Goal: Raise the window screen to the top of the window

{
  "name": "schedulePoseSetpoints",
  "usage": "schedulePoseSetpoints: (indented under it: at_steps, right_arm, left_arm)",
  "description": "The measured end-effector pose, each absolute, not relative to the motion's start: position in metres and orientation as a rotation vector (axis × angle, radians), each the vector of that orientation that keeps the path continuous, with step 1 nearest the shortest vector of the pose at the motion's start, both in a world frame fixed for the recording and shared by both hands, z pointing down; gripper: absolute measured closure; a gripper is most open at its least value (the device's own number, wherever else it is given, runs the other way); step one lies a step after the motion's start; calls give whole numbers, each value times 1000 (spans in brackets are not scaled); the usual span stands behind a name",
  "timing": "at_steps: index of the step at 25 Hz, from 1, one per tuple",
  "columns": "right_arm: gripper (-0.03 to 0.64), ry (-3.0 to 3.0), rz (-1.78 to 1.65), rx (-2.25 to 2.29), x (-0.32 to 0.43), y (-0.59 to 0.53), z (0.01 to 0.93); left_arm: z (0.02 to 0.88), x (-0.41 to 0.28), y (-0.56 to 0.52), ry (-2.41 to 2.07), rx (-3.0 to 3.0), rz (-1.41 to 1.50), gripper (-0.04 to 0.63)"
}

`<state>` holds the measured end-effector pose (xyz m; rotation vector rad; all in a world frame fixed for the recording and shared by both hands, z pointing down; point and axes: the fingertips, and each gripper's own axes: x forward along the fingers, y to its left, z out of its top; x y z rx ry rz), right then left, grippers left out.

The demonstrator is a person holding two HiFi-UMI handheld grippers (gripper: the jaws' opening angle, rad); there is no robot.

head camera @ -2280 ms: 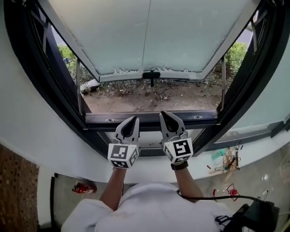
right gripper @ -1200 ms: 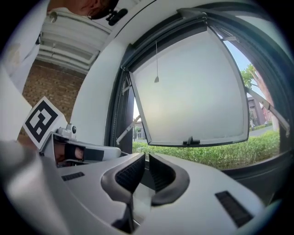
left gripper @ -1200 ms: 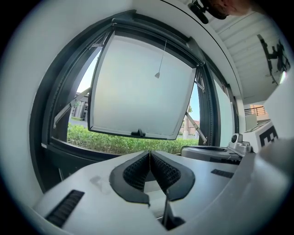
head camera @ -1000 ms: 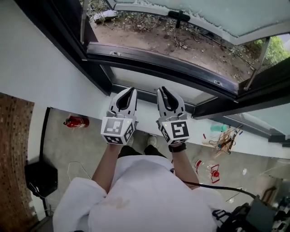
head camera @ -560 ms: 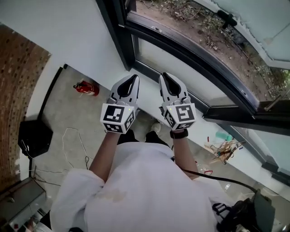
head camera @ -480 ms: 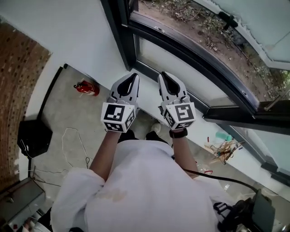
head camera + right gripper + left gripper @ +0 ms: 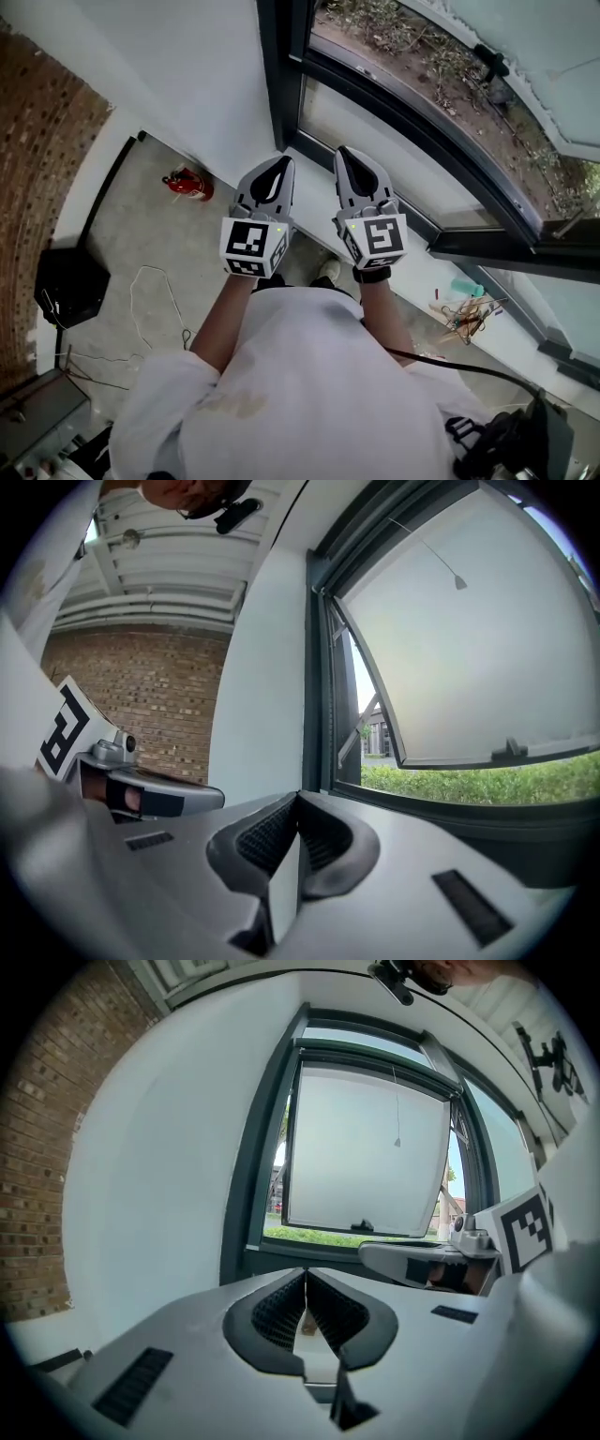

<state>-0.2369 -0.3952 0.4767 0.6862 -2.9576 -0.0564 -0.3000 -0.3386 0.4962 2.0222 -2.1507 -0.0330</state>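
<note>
The dark-framed window [image 7: 281,75] runs across the upper right of the head view, its frosted sash [image 7: 525,28] swung outward with a black handle [image 7: 494,64]. A thin pull cord [image 7: 397,1143] with a small bead hangs from the top of the opening, and no screen shows across the opening. My left gripper [image 7: 283,161] and right gripper [image 7: 343,152] are held side by side, level, short of the frame's left post. The left gripper [image 7: 306,1276] is shut on nothing. The right gripper [image 7: 298,799] has its jaws closing tip to tip, nothing between them.
A white wall and a brick wall [image 7: 37,122] stand to the left. On the floor below are a red fire extinguisher [image 7: 187,181], a black box [image 7: 70,281], a loose cable [image 7: 155,291] and small tools [image 7: 464,309]. A white sill [image 7: 309,173] runs under the window.
The head view has swung left, so the window slid to the upper right. Both grippers, still side by side, now sit near the frame's left post instead of under the opening's middle.
</note>
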Motion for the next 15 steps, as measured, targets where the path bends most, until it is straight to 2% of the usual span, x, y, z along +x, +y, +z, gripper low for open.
schedulePoseSetpoints:
  at_steps: [15]
  right_arm:
    - [614, -3013, -146, 427, -343, -337, 466]
  left_arm:
    - [488, -389, -297, -2279, 1940, -61, 588]
